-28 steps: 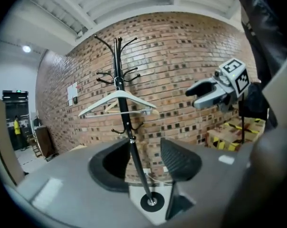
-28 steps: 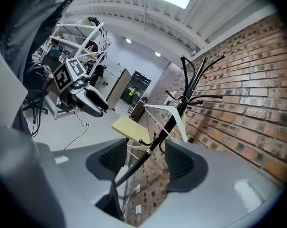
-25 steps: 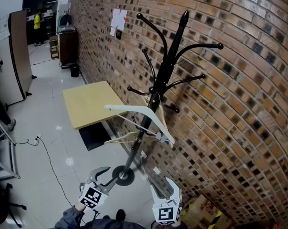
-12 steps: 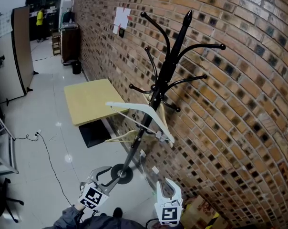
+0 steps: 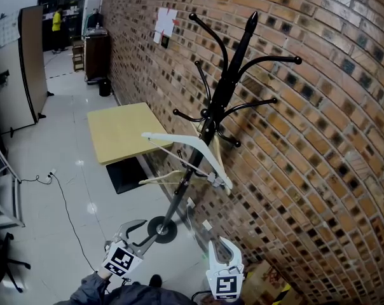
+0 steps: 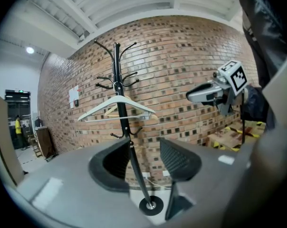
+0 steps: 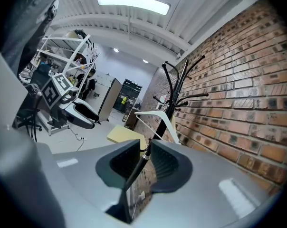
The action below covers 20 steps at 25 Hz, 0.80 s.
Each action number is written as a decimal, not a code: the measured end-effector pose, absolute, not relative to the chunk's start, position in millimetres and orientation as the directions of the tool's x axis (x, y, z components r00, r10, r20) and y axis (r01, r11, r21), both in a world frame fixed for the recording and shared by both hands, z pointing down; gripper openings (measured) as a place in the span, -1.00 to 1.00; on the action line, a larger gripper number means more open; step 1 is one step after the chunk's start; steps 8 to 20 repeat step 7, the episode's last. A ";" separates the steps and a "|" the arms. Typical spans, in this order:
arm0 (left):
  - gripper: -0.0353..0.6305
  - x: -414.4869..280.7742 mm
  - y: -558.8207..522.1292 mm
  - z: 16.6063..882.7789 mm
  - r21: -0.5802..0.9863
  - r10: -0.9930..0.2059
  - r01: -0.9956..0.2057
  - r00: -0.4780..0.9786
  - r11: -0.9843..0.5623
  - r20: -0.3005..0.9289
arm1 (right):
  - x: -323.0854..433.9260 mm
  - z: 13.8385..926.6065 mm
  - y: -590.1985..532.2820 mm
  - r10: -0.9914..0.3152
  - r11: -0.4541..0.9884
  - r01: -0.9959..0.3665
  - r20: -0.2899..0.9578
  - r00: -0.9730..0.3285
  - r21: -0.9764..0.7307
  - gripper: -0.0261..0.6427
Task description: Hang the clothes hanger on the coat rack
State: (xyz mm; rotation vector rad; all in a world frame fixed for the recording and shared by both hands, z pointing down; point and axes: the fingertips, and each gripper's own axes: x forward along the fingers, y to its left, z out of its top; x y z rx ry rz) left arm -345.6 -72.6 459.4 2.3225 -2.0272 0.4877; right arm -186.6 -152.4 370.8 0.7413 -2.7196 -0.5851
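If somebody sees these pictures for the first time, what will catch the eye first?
The tall black coat rack stands out first, upright against the brick wall in the middle of the head view. A white clothes hanger hangs on it about halfway up the pole. A yellow table stands along the wall beyond it.

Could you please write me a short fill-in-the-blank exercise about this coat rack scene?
1. The white hanger hangs on the black coat rack, which stands before a ____ wall.
2. The left claw has its jaws apart, so it is ____.
3. The right claw has its jaws together on nothing, so it is ____.
Missing words: brick; open; shut.
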 end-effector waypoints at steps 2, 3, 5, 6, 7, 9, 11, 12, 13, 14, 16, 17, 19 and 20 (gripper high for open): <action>-0.30 -343.9 -73.8 454.0 -0.196 -0.964 -0.967 0.113 -0.163 0.241 | -183.0 371.1 -153.5 -0.536 0.786 -0.429 0.147 -0.831 0.446 -0.71; -0.30 -342.9 -74.9 451.0 -0.199 -0.964 -0.966 0.118 -0.167 0.238 | -180.9 372.0 -154.0 -0.540 0.785 -0.431 0.152 -0.828 0.444 -0.72; -0.31 -340.8 -76.9 449.6 -0.194 -0.964 -0.966 0.124 -0.171 0.235 | -176.9 374.1 -154.6 -0.544 0.785 -0.434 0.159 -0.824 0.442 -0.72; -0.31 -339.5 -77.7 449.9 -0.191 -0.964 -0.966 0.125 -0.172 0.235 | -175.1 374.7 -154.7 -0.545 0.785 -0.434 0.160 -0.823 0.441 -0.73; -0.31 -338.1 -78.6 450.3 -0.189 -0.964 -0.967 0.127 -0.173 0.234 | -173.3 375.2 -154.8 -0.544 0.786 -0.434 0.160 -0.823 0.441 -0.74; -0.31 -338.1 -78.6 450.3 -0.189 -0.964 -0.967 0.127 -0.173 0.234 | -173.3 375.2 -154.8 -0.544 0.786 -0.434 0.160 -0.823 0.441 -0.74; -0.31 -338.1 -78.6 450.3 -0.189 -0.964 -0.967 0.127 -0.173 0.234 | -173.3 375.2 -154.8 -0.544 0.786 -0.434 0.160 -0.823 0.441 -0.74; -0.31 -338.1 -78.6 450.3 -0.189 -0.964 -0.967 0.127 -0.173 0.234 | -173.3 375.2 -154.8 -0.544 0.786 -0.434 0.160 -0.823 0.441 -0.74; -0.31 -338.1 -78.6 450.3 -0.189 -0.964 -0.967 0.127 -0.173 0.234 | -173.3 375.2 -154.8 -0.544 0.786 -0.434 0.160 -0.823 0.441 -0.74; -0.31 -338.1 -78.6 450.3 -0.189 -0.964 -0.967 0.127 -0.173 0.234 | -173.3 375.2 -154.8 -0.544 0.786 -0.434 0.160 -0.823 0.441 -0.74; -0.31 -338.1 -78.6 450.3 -0.189 -0.964 -0.967 0.127 -0.173 0.234 | -173.3 375.2 -154.8 -0.544 0.786 -0.434 0.160 -0.823 0.441 -0.74; -0.31 -338.1 -78.6 450.3 -0.189 -0.964 -0.967 0.127 -0.173 0.234 | -173.3 375.2 -154.8 -0.544 0.786 -0.434 0.160 -0.823 0.441 -0.74; -0.31 -338.1 -78.6 450.3 -0.189 -0.964 -0.967 0.127 -0.173 0.234 | -173.3 375.2 -154.8 -0.544 0.786 -0.434 0.160 -0.823 0.441 -0.74; -0.31 -338.1 -78.6 450.3 -0.189 -0.964 -0.967 0.127 -0.173 0.234 | -173.3 375.2 -154.8 -0.544 0.786 -0.434 0.160 -0.823 0.441 -0.74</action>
